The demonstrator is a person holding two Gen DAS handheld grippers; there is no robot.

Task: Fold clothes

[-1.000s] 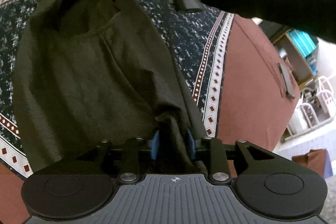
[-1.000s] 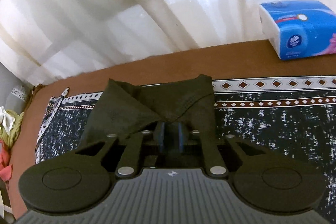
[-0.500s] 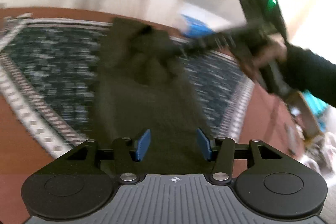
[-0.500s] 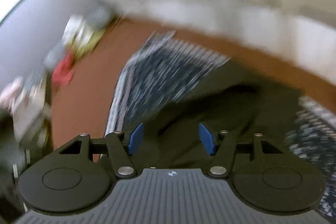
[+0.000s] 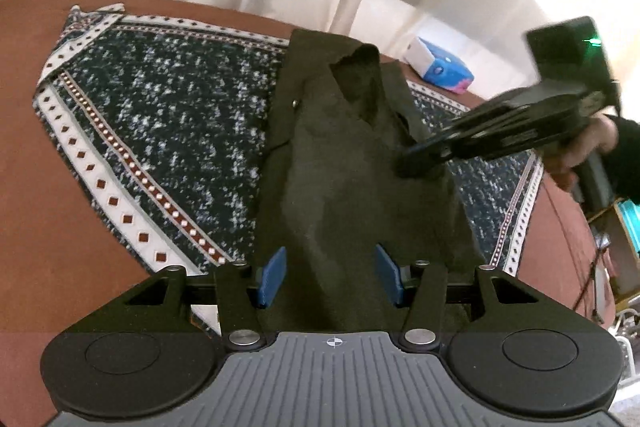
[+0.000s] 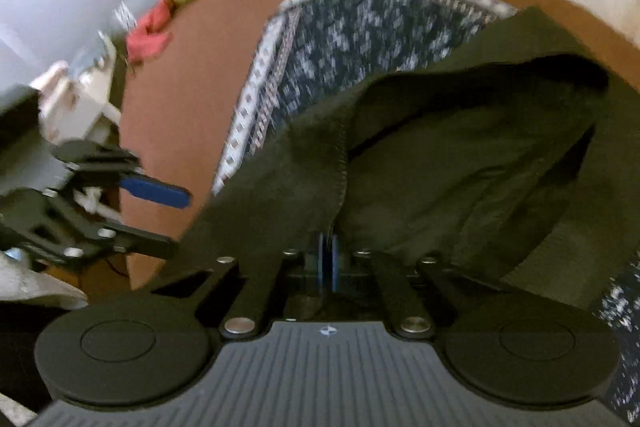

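both grippers on the dark green garment (image 5: 352, 163): left gripper (image 5: 330, 275) spread wide over its six-o'clock end, right gripper (image 6: 328, 261) pinching a fold at three o'clock.

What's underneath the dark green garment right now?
The dark green garment lies on a patterned cloth spread over the brown surface. Whatever sits directly beneath the garment is covered.

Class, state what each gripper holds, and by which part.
Left gripper: open, holding nothing. Right gripper: shut on the garment, at its stitched edge.
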